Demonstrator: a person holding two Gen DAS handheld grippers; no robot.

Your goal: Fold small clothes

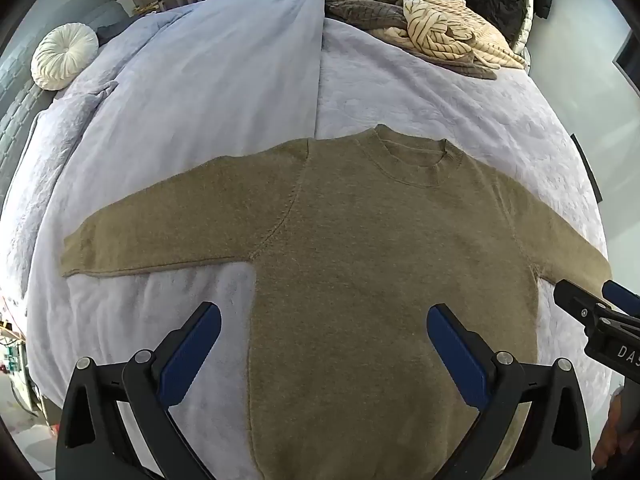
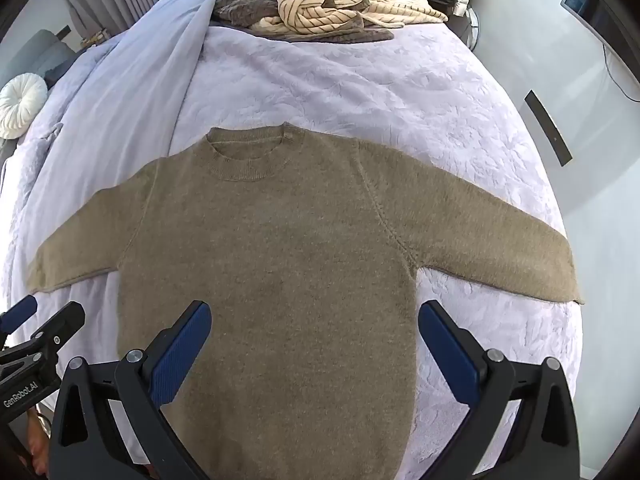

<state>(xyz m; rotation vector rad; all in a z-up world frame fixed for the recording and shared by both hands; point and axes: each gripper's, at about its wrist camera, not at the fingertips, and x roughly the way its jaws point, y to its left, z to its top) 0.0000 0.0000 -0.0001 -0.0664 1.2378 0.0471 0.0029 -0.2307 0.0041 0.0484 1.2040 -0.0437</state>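
Sweater (image 1: 360, 240) lies flat on bed (image 1: 420, 92), centre of both views, collar twd top of frame, sleeves spread out left & right. Pile of clothes (image 1: 420, 28) on bed behind it, top centre/right in left wrist view, top centre in right wrist view. Round cushion (image 1: 64, 56) at upper left, on bed's far left side. Folded-back duvet (image 1: 200, 80) runs along left part of bed, btwn cushion & sweater. Left gripper (image 1: 324, 340) over sweater's lower left edge; right gripper (image 2: 314, 336) over its lower right edge.

Both wrist views look steeply down, sharing sweater (image 1: 360, 248) on bed (image 1: 420, 92)
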